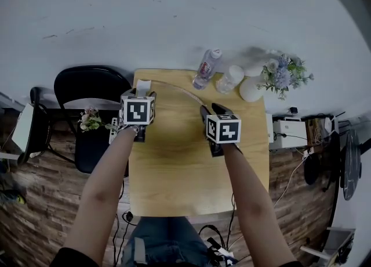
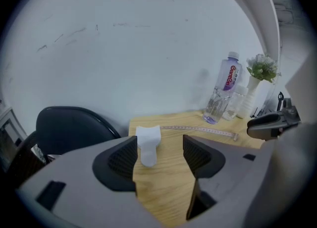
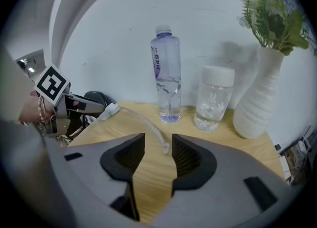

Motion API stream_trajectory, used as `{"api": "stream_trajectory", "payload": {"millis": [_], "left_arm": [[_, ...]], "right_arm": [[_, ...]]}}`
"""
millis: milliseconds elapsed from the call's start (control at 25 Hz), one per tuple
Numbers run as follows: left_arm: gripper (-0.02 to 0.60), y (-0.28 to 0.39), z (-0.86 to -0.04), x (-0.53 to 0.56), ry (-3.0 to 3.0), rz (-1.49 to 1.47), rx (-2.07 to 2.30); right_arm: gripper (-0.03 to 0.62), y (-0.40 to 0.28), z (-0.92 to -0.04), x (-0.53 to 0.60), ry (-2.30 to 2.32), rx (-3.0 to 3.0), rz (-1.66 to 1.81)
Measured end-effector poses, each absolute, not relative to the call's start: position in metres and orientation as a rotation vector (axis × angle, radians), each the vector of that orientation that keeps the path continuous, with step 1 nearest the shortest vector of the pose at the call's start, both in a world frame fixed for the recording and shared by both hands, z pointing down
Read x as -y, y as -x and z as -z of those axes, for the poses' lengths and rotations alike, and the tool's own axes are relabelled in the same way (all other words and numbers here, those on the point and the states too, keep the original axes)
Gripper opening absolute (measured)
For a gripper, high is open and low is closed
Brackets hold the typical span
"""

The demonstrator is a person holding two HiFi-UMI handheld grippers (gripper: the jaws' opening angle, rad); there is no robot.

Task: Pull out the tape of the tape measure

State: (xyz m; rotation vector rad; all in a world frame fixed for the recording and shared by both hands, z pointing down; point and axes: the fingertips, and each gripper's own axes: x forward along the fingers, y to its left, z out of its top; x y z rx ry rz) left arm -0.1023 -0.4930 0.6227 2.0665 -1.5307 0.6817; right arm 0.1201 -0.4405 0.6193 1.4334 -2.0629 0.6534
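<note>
The tape measure's white case [image 2: 147,142] lies at the far left corner of the table [image 1: 174,167]. It is just ahead of your left gripper [image 2: 159,152] and a little left of the gap between its jaws. Those jaws stand wide apart with nothing between the pads.

The tape [image 3: 143,121] is drawn out, running rightwards from the case in a shallow curve near the far edge. Its end tab [image 3: 166,147] lies flat on the wood, in line with the gap of your right gripper [image 3: 158,148]. Those jaws are narrowly parted and grip nothing.

Your right hand is the nearer one to the tab, and any further pull would go along that left-to-right line.

Beyond the tab stand three containers:
- a water bottle [image 3: 166,73], partly filled
- a lidded clear jar [image 3: 214,98] that looks empty
- a white vase [image 3: 257,98] holding flowers
</note>
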Motion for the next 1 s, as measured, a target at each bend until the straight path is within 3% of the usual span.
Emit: {"api": "stream_trajectory", "payload": {"millis": [400, 1000], "left_arm": [[0.305, 0.105, -0.572, 0.451, -2.102, -0.661, 1.564], [0.304, 0.109, -0.491, 0.386, -2.196, -0.558, 1.598]], "right_arm": [[0.184, -0.099, -0.560, 0.406, -1.350, 2.130, -0.499], [0.155, -0.104, -0.466, 0.348, -1.428, 2.280, -0.494]]}}
